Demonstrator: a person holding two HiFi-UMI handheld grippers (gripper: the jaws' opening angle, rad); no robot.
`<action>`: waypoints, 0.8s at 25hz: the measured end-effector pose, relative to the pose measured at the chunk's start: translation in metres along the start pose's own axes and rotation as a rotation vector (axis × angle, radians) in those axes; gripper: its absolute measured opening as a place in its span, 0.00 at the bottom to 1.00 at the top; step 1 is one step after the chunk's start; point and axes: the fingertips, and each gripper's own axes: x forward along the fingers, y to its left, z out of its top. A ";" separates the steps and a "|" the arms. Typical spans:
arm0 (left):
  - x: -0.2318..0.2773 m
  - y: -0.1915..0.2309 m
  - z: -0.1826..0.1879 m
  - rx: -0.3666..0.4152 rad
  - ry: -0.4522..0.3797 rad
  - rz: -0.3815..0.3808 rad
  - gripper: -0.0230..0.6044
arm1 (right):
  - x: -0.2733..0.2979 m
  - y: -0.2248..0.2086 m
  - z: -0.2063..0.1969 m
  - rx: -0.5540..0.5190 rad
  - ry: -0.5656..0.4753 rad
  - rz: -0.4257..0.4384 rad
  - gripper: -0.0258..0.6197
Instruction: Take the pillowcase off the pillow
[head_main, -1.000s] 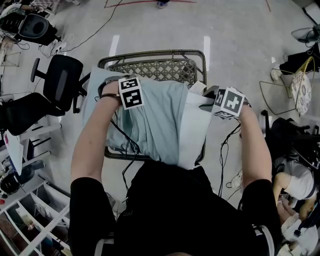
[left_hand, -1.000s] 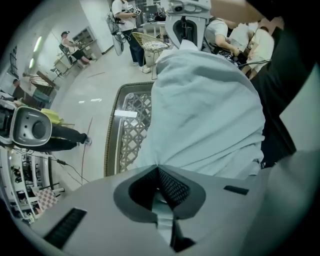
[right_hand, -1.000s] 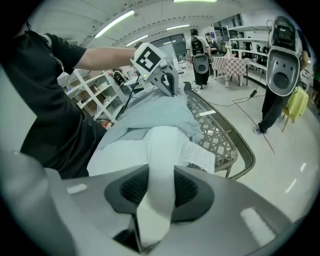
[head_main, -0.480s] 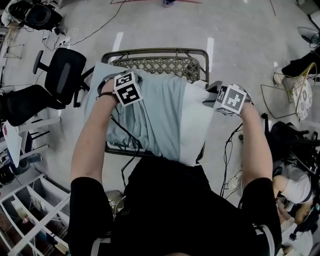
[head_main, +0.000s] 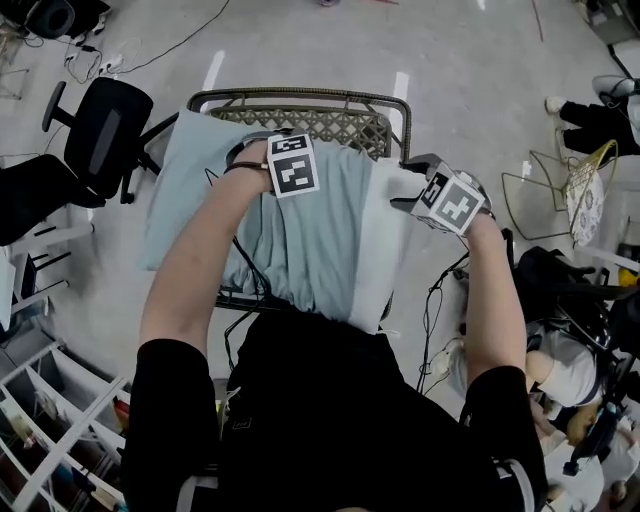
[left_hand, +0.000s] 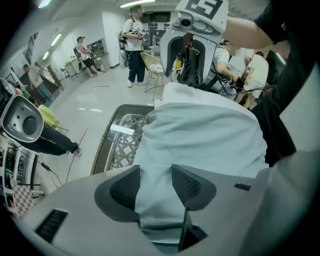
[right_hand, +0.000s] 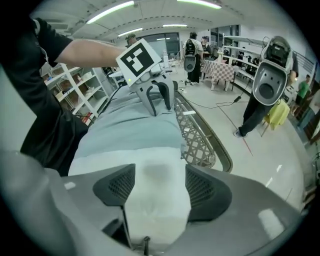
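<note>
Left gripper (left_hand: 155, 176) slid right, jaws just opened round rumpled pillowcase (head_main: 310, 240); right gripper (right_hand: 159, 184) likewise round pillow (head_main: 379, 248).

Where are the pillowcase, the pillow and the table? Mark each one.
pillowcase (head_main: 310, 245): head view, middle of the pale blue fabric.
pillow (head_main: 378, 240): head view, bare white end sticking out of the case.
table (head_main: 345, 125): head view, uncovered woven top at the far edge.

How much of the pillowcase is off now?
Done: one white end of the pillow pokes out of the pillowcase. In hand: the left gripper straddles bunched pillowcase, the right gripper the white end; both sets of jaws have just been opening. Left: most of the pillow is covered.
</note>
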 end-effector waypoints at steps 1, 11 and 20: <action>0.006 0.000 -0.001 0.003 0.006 -0.004 0.34 | 0.009 0.001 0.002 0.000 0.019 0.016 0.56; 0.013 -0.001 -0.017 -0.012 0.024 -0.078 0.14 | 0.098 0.008 -0.022 0.085 0.207 0.306 0.68; -0.009 -0.006 -0.043 0.038 0.069 -0.087 0.05 | 0.061 0.024 -0.012 0.069 0.098 0.378 0.38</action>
